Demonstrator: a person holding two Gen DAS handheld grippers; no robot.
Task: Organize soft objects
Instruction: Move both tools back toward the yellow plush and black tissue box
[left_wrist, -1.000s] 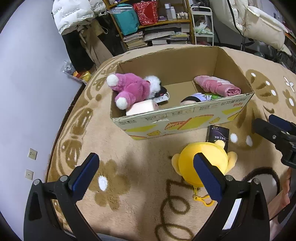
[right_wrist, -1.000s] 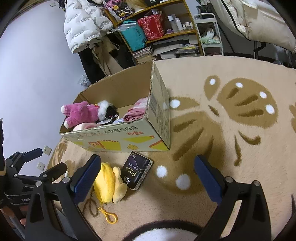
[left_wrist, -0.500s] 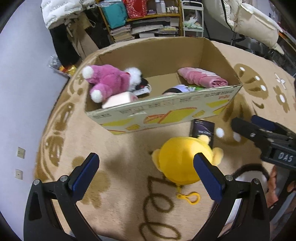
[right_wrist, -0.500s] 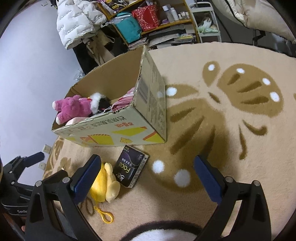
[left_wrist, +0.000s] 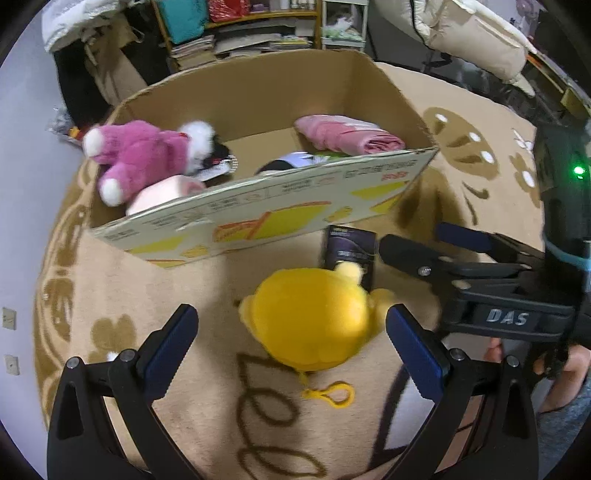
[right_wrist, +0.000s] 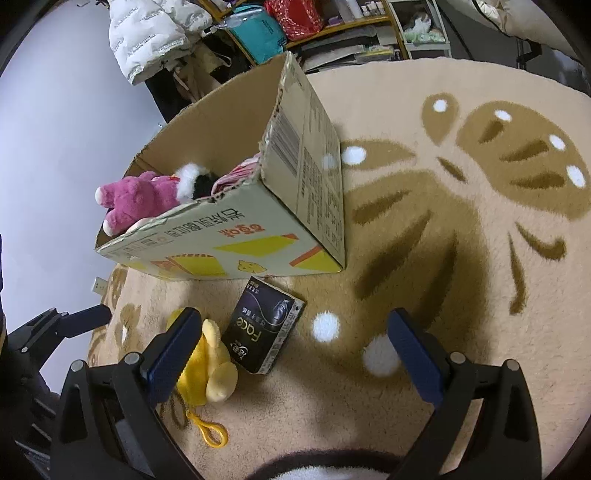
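A yellow plush toy (left_wrist: 314, 317) with a yellow clip lies on the rug, between the wide-apart fingers of my open left gripper (left_wrist: 291, 347). A dark tissue pack (left_wrist: 349, 251) lies just beyond it, against the cardboard box (left_wrist: 258, 218). Inside the box are a pink plush (left_wrist: 140, 151), a folded pink cloth (left_wrist: 343, 134) and a pale pink roll (left_wrist: 162, 190). My right gripper (right_wrist: 291, 349) is open above the rug, with the tissue pack (right_wrist: 264, 325) in front of it and the yellow plush (right_wrist: 208, 369) by its left finger. From the left wrist, the right gripper (left_wrist: 436, 247) reaches in from the right.
The beige patterned rug (right_wrist: 461, 221) spreads to the right of the box. Shelves with bags and books (left_wrist: 236, 29) and a white jacket (right_wrist: 155, 33) stand behind the box. A grey wall (left_wrist: 22, 184) runs along the left. A person's hand (left_wrist: 565, 362) holds the right gripper.
My left gripper has moved forward and right, bringing the yellow plush between its fingers. The right gripper has drifted closer to the tissue pack. Both stay open.
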